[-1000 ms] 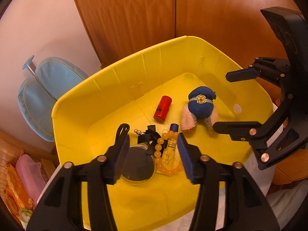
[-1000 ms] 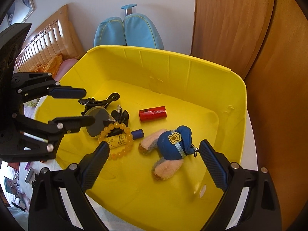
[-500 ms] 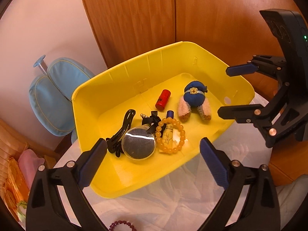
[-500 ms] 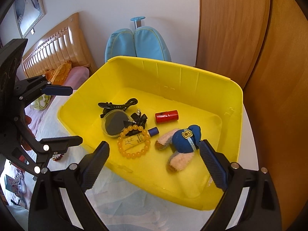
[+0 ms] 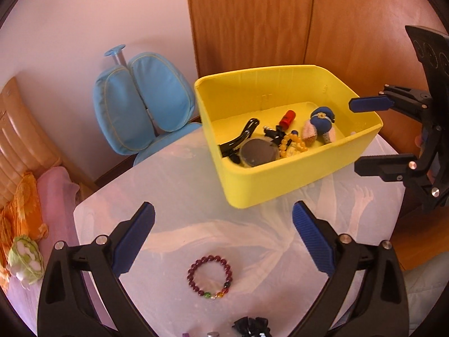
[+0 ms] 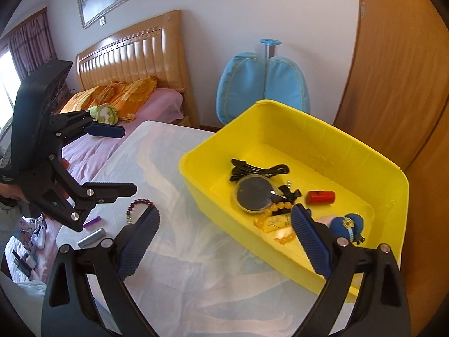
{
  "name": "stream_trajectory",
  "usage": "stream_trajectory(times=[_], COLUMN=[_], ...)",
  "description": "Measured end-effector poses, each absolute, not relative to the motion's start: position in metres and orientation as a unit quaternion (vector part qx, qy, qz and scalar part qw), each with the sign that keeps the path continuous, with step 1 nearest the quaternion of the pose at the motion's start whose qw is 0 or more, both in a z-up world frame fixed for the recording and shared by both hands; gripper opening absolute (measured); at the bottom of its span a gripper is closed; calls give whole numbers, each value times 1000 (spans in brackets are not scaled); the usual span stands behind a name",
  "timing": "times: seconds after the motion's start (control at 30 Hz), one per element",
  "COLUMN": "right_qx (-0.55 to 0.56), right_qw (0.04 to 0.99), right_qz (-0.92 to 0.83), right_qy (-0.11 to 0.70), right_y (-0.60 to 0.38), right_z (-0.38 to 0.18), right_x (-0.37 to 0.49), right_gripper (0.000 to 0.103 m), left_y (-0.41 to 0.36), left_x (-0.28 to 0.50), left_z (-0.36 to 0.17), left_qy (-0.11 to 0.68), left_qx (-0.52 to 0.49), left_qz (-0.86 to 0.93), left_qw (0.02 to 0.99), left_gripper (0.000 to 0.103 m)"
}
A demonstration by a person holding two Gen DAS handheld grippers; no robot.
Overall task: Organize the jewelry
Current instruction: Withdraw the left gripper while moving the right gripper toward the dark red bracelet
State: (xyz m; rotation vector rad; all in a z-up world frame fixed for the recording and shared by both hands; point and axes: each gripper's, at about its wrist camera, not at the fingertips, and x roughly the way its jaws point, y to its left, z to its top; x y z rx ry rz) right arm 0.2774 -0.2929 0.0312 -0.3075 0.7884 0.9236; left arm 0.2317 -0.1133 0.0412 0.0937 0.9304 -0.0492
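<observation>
Bracelet (image 5: 210, 277) of dark red beads lies on the table (image 5: 174, 185) just ahead of your left gripper (image 5: 223, 241), whose jaws have just spread wide, empty. Light, loose, rolly: pinch across one side of the ring. Right gripper (image 6: 224, 241) gapes empty too.

In the left wrist view, I see a black object (image 5: 250, 327) below the maroon bracelet (image 5: 210, 277), cut by the bottom edge; cannot identify it. Two small items left of it are mostly cropped. In the right wrist view my right tool (image 6: 224, 234) covers part of the amber bracelet (image 6: 276, 207) and the blue plush (image 6: 347, 224) inside the yellow bin (image 6: 280, 255). Label print on the yellow tube (image 6: 276, 221) too small to read.
</observation>
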Motion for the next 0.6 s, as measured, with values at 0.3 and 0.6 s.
stream_trajectory(times=[0.3,0.6], right_qx=[-170,-188], right_qw=[750,711], right_qz=[511,506], right_qy=[384,451], right_y=[-224,-163], right_z=[13,-52], right_x=[241,225], right_gripper=[95,95], left_y=[-53,-24], left_x=[175,148], left_z=[15,-38], left_qy=[472,509], left_qx=[-1,-27], left_qz=[35,52], left_qw=[881,859], left_gripper=[96,96])
